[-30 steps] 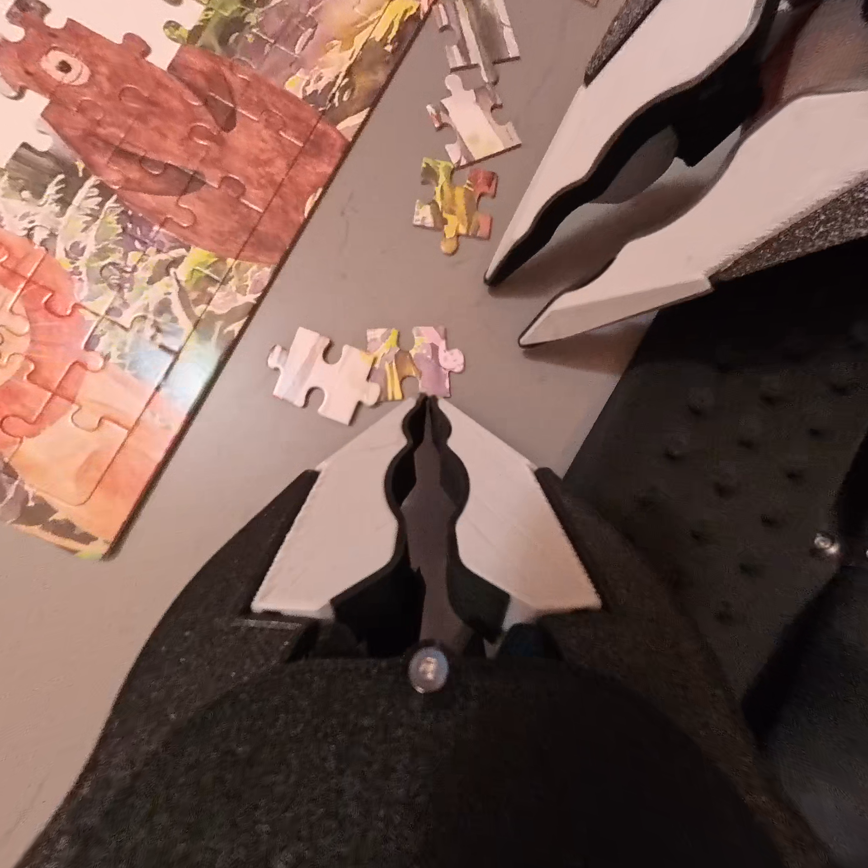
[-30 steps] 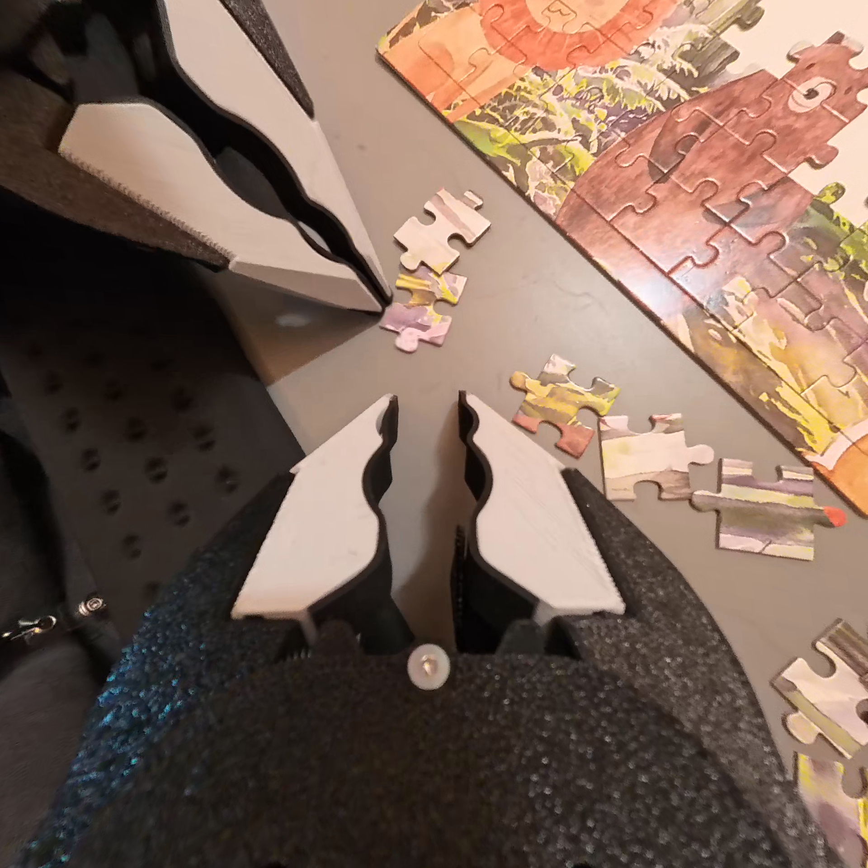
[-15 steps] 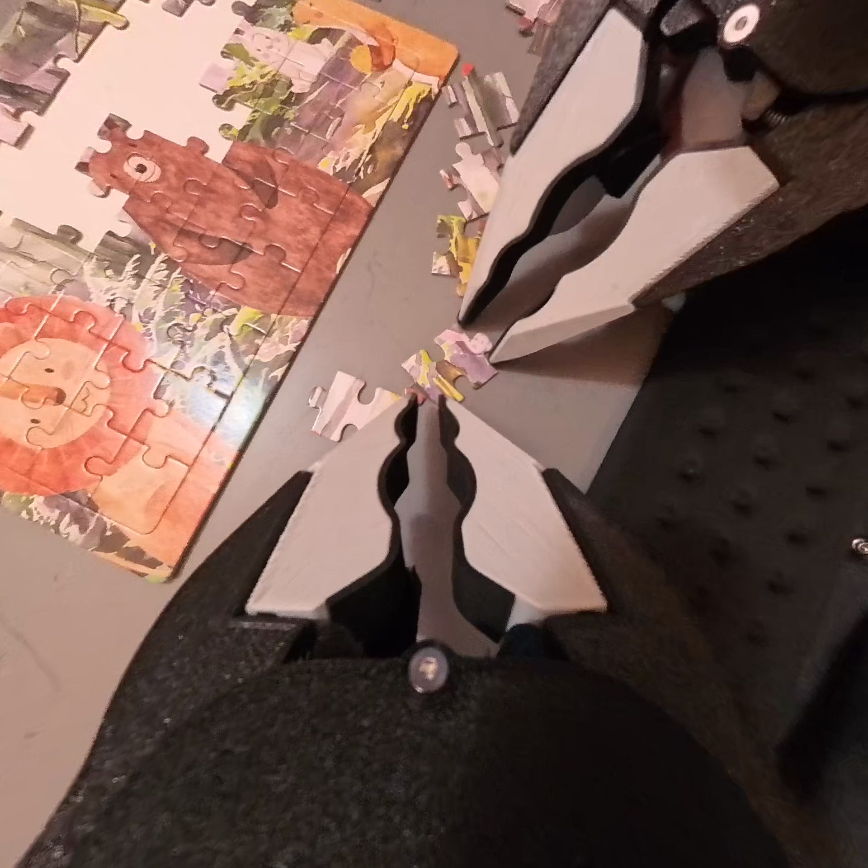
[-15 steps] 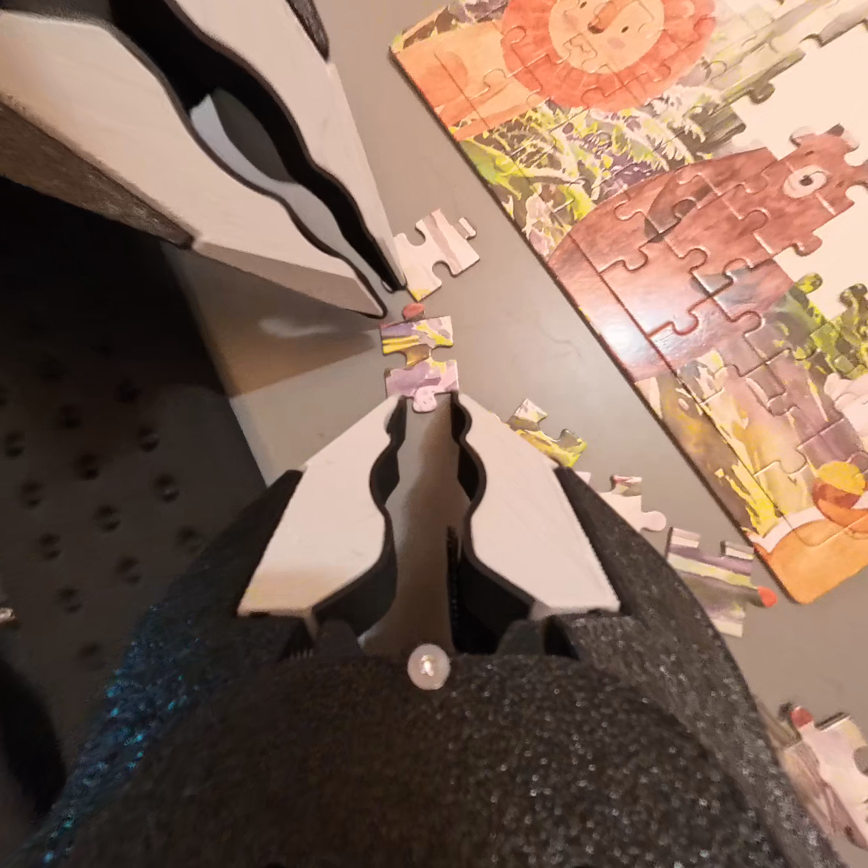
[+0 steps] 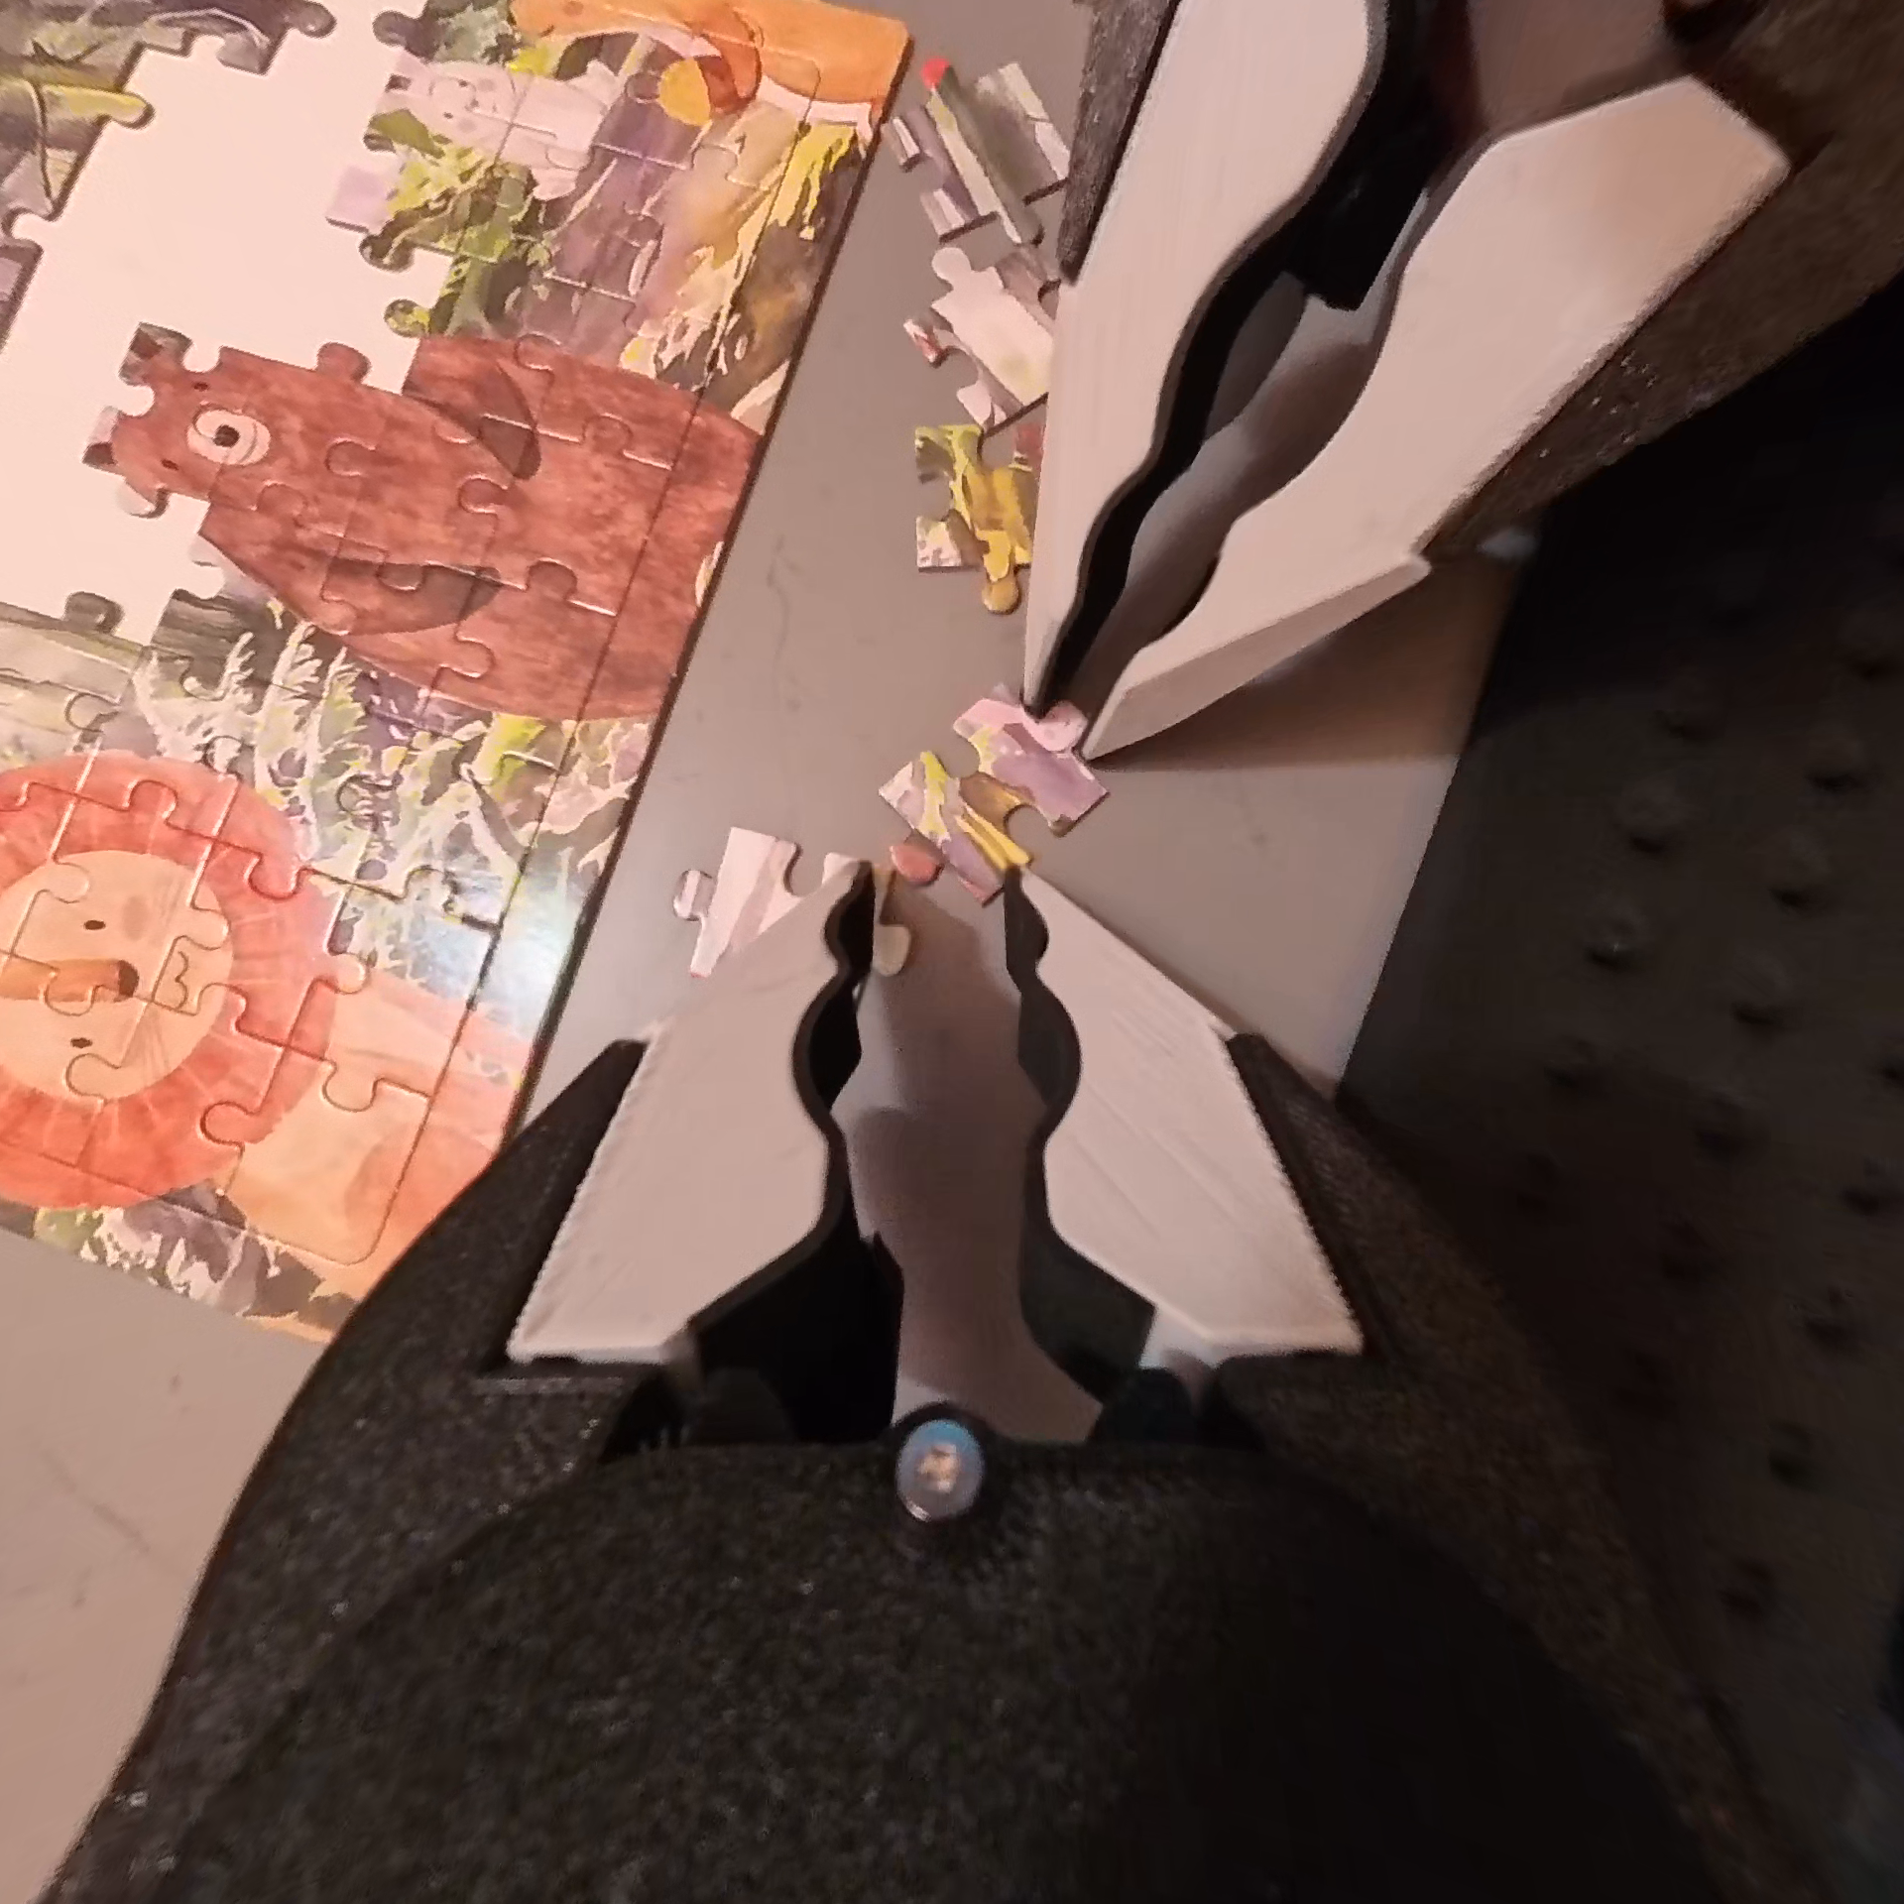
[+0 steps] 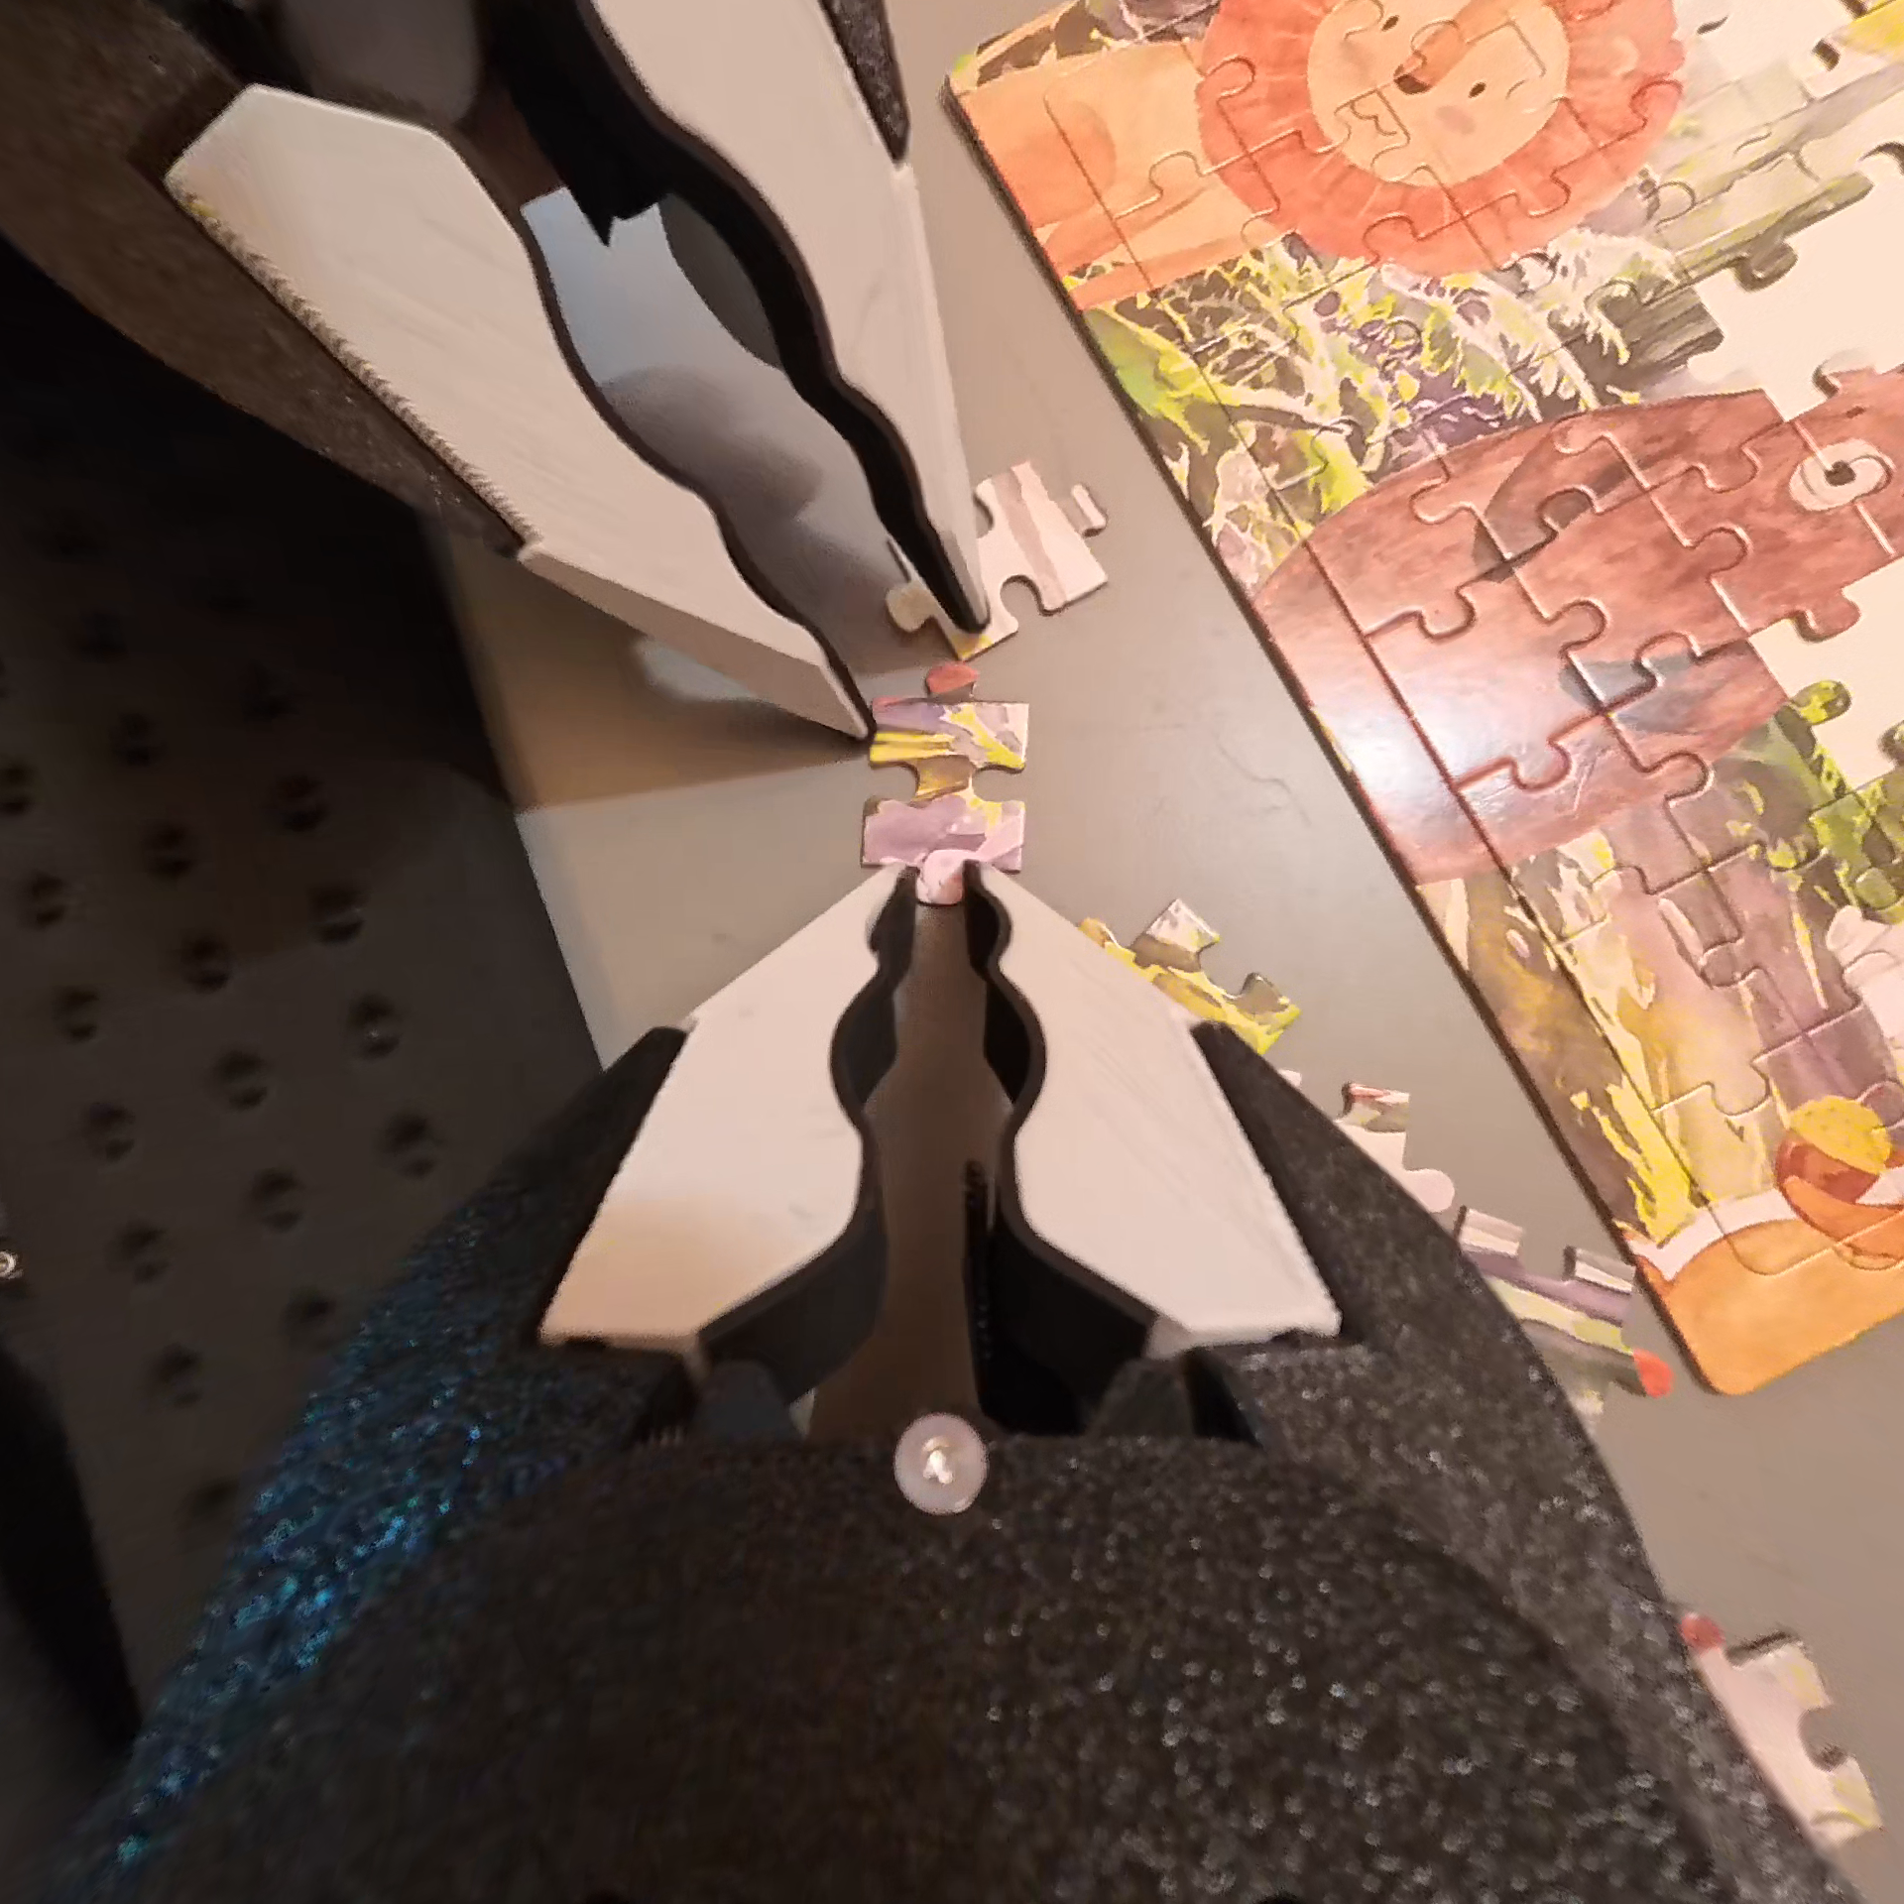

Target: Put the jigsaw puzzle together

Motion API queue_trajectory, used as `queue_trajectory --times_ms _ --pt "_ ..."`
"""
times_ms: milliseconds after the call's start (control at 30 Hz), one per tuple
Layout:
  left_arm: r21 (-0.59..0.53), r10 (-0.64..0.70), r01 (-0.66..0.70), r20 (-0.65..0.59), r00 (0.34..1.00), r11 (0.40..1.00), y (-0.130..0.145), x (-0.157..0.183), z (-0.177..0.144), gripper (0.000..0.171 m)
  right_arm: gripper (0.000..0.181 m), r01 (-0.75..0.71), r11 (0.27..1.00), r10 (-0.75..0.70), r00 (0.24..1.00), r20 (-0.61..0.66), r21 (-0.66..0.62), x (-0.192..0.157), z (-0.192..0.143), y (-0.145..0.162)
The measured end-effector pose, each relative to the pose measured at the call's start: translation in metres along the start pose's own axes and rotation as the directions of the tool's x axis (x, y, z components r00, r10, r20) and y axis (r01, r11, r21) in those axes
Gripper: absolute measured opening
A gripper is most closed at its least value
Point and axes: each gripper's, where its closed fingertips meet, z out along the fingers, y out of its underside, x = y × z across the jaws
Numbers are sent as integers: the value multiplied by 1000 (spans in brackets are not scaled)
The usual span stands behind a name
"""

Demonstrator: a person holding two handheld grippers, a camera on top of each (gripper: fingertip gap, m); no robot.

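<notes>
A pair of joined purple-and-yellow pieces (image 5: 989,799) (image 6: 946,788) lies on the grey table between my two grippers. My right gripper (image 6: 940,888) has its jaws nearly together on the purple piece's tab; it also shows in the left wrist view (image 5: 1072,726). My left gripper (image 5: 938,884) is open, its tips just short of the pair's other end; it also shows in the right wrist view (image 6: 912,675). A pale grey piece (image 5: 742,886) (image 6: 1041,546) lies under its left finger. The partly built animal puzzle (image 5: 412,515) (image 6: 1545,618) lies beside them.
Loose pieces lie along the puzzle's edge (image 5: 974,505) (image 5: 989,319) (image 6: 1195,969) (image 6: 1391,1144) (image 6: 1782,1741). A black dimpled mat (image 5: 1649,927) (image 6: 206,927) borders the table on the side away from the puzzle.
My left gripper has gone from shut to open. My right gripper moved in to the joined pieces and closed on the purple tab. The pair has turned slightly.
</notes>
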Motion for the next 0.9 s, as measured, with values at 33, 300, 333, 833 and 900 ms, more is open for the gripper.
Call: queue_trajectory --times_ms 33,300,333,833,900 --pt "6 6 -6 -2 1000 1000 -2 1 0 26 9 11 1000 -11 1000 -6 -7 0 0 0" --pt "87 169 -164 -50 984 983 -21 14 -2 48 8 19 1000 -19 999 33 15 -2 -18 7" --pt "88 200 -194 -64 978 977 -23 16 1 52 8 23 999 -24 999 45 22 -4 -22 8" --pt "30 319 -318 -174 932 947 -27 25 13 38 18 21 1000 -21 999 27 23 2 -30 16" --pt "14 315 -319 -195 929 948 -24 22 13 41 26 42 999 -42 999 7 4 5 -24 18"
